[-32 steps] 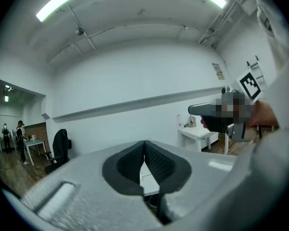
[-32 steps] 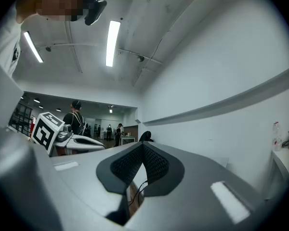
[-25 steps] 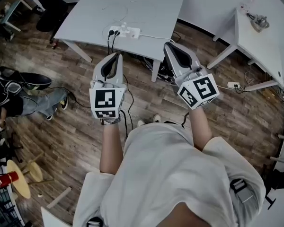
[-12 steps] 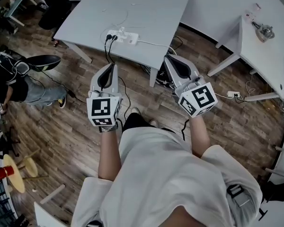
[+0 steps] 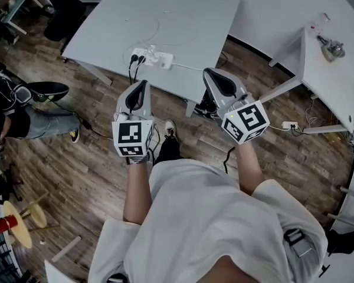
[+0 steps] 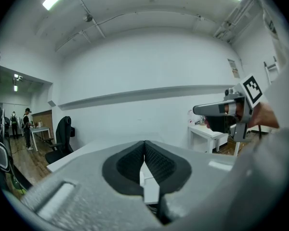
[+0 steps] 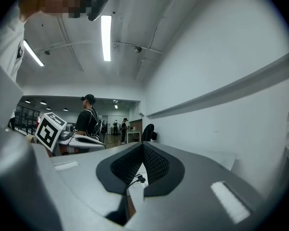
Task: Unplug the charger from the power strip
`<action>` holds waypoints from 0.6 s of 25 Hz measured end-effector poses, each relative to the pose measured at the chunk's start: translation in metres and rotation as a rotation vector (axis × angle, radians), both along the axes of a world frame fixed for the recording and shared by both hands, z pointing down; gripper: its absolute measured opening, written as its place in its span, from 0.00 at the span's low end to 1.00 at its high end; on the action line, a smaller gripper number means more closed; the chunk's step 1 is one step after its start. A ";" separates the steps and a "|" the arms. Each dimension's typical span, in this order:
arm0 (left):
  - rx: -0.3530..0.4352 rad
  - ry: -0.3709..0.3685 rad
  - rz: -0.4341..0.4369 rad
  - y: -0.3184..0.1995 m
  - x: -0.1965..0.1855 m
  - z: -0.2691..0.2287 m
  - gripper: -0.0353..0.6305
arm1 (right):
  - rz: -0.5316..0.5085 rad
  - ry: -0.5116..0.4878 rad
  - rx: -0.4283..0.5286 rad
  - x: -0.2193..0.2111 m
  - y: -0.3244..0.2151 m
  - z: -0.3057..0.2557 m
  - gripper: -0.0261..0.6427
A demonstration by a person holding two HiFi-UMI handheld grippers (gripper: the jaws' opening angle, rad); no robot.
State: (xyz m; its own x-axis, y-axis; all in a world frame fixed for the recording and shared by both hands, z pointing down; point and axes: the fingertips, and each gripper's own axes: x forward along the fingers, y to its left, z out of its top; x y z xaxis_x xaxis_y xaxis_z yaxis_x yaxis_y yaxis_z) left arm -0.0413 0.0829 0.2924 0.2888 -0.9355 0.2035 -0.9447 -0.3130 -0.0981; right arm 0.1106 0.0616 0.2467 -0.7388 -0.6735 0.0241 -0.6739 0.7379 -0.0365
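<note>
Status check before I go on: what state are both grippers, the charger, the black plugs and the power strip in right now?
left gripper: shut, fingers together, nothing held.
right gripper: shut, fingers together, nothing held.
charger: plugged into the power strip, neither gripper touching it.
power strip: lying flat on the table, near its front edge.
black plugs: both plugged in, cords hanging over the table edge.

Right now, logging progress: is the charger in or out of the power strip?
In: head view shows the white charger seated on the power strip, beside black plugs.
</note>
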 end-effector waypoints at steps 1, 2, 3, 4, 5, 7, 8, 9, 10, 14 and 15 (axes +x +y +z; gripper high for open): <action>-0.004 0.002 0.003 -0.010 -0.003 0.002 0.06 | -0.001 0.004 -0.001 -0.005 -0.011 0.000 0.04; -0.008 0.002 0.006 -0.021 -0.006 0.005 0.06 | -0.001 0.006 -0.001 -0.010 -0.022 0.000 0.04; -0.013 0.001 0.010 -0.032 -0.008 0.007 0.06 | 0.001 0.006 -0.001 -0.015 -0.033 0.000 0.04; -0.019 -0.002 0.014 -0.043 -0.011 0.009 0.06 | 0.006 0.004 0.000 -0.019 -0.045 0.000 0.04; -0.027 -0.003 0.018 -0.053 -0.013 0.013 0.06 | 0.012 0.002 0.002 -0.025 -0.056 0.000 0.04; -0.048 -0.006 0.028 -0.072 -0.019 0.023 0.06 | 0.022 -0.004 0.004 -0.036 -0.077 0.001 0.04; -0.059 -0.010 0.034 -0.081 -0.022 0.028 0.06 | 0.024 -0.005 0.003 -0.043 -0.086 0.004 0.04; -0.070 -0.014 0.039 -0.090 -0.026 0.033 0.06 | 0.025 -0.002 0.001 -0.050 -0.096 0.007 0.04; -0.082 -0.015 0.045 -0.099 -0.029 0.039 0.06 | 0.025 0.005 -0.002 -0.057 -0.106 0.012 0.04; -0.140 0.006 0.072 -0.129 -0.034 0.063 0.06 | 0.022 0.065 -0.020 -0.080 -0.138 0.040 0.04; -0.155 0.015 0.082 -0.134 -0.034 0.069 0.06 | 0.019 0.077 -0.031 -0.085 -0.144 0.049 0.04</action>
State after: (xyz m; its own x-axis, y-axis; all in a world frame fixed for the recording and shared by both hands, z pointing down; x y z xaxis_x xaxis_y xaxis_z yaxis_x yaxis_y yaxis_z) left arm -0.0750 -0.0516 0.3619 0.3667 -0.8663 0.3391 -0.9164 -0.3992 -0.0289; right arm 0.0254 -0.0825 0.2959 -0.7212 -0.6853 0.1017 -0.6893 0.7245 -0.0065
